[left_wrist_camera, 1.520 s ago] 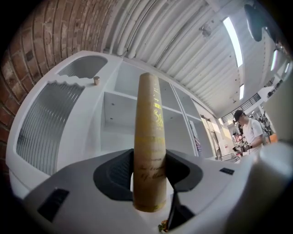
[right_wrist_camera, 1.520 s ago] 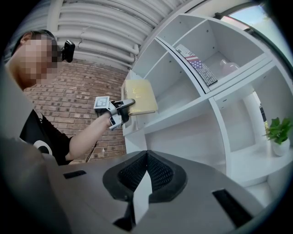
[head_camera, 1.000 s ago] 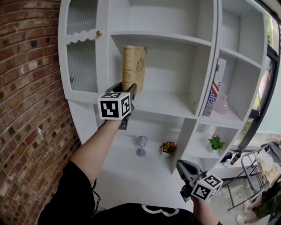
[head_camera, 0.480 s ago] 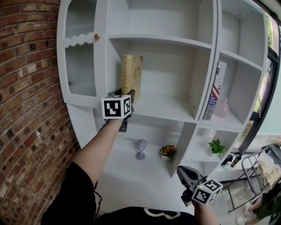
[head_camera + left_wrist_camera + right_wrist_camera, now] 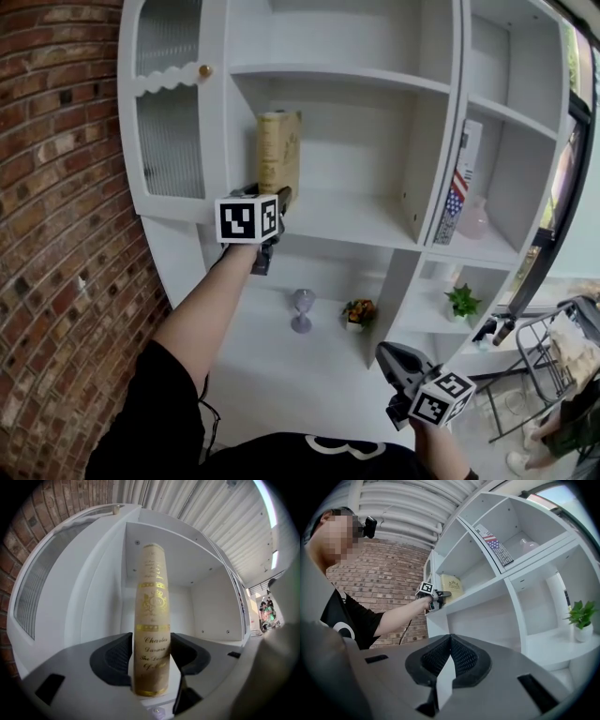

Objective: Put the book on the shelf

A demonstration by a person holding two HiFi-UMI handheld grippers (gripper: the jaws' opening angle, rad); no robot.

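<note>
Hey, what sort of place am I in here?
Probably a home-style room or a staged living space: white display shelving beside a brick wall, holding a book, a small potted plant and a stemmed glass.

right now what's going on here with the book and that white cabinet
A person is shelving a gold Charles Darwin book with the left gripper. The book stands upright on the white cabinet's middle shelf, near the left side of its compartment, spine facing out. The left gripper's jaws are opening with the book's lower part between them, so it looks like the release. The right gripper hangs low by the person's body, shut and empty.
</note>
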